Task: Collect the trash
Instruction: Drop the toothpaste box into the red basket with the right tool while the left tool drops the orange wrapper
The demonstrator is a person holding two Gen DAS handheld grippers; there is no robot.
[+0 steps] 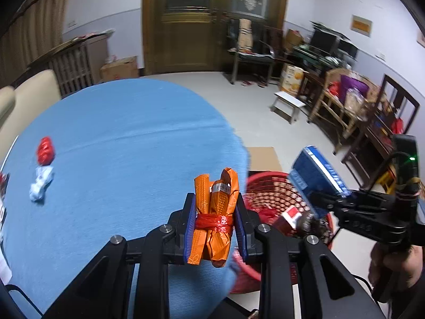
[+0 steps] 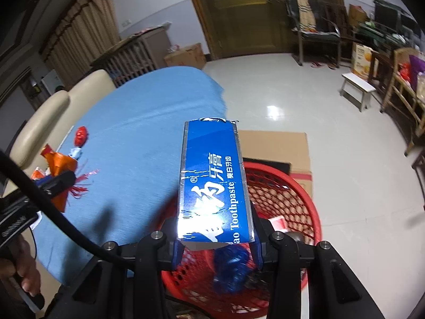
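Clamped in the right tool (image 2: 216,250), the blue toothpaste box (image 2: 212,183) hangs over the red mesh basket (image 2: 297,204) at five o'clock off the surface (image 1: 119,133), so release squarely inside before swinging over the left tool's (image 1: 215,228) gripped orange wrapper bundle (image 1: 215,212).

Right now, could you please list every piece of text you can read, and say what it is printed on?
"Toothpaste", after a cut-off "ao": blue cardboard toothpaste box in the right gripper.
"牙膏": same box; the small characters beside it are too blurred.
Label on the orange wrapper bundle in the left gripper: unreadable.
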